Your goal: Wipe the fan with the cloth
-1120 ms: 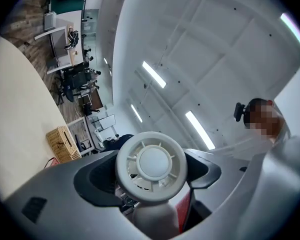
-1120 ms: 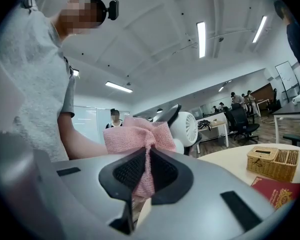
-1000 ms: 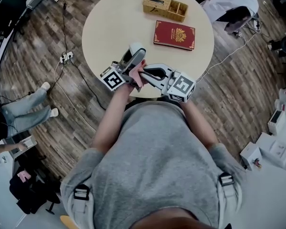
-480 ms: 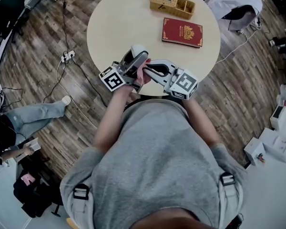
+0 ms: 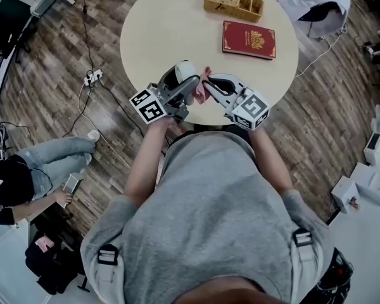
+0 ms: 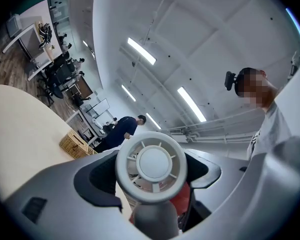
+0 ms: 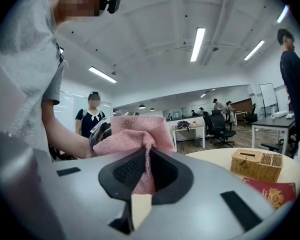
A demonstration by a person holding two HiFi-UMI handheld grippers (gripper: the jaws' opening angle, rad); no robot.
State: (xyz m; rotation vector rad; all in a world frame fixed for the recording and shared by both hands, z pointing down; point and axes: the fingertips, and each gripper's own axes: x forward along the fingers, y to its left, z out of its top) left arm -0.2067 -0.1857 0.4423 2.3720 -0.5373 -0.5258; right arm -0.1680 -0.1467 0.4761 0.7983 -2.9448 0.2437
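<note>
Now the left hand-held gripper (image 5: pixel 177 91) squeezes the fan (image 5: pixel 185 69). The right hand-held gripper (image 7: pixel 145 171) pinches the pink cloth (image 7: pixel 135 134) just beside the fan's head, over the desk's (image 5: pixel 158 24) near edge. Bare desk lies beyond, up to the book (image 5: pixel 249 40) and basket (image 5: pixel 234 3). Jaws hide the fan's bottom.

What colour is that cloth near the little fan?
Pink, with a bumpy woven look. The cloth shows best in the right gripper view.
</note>
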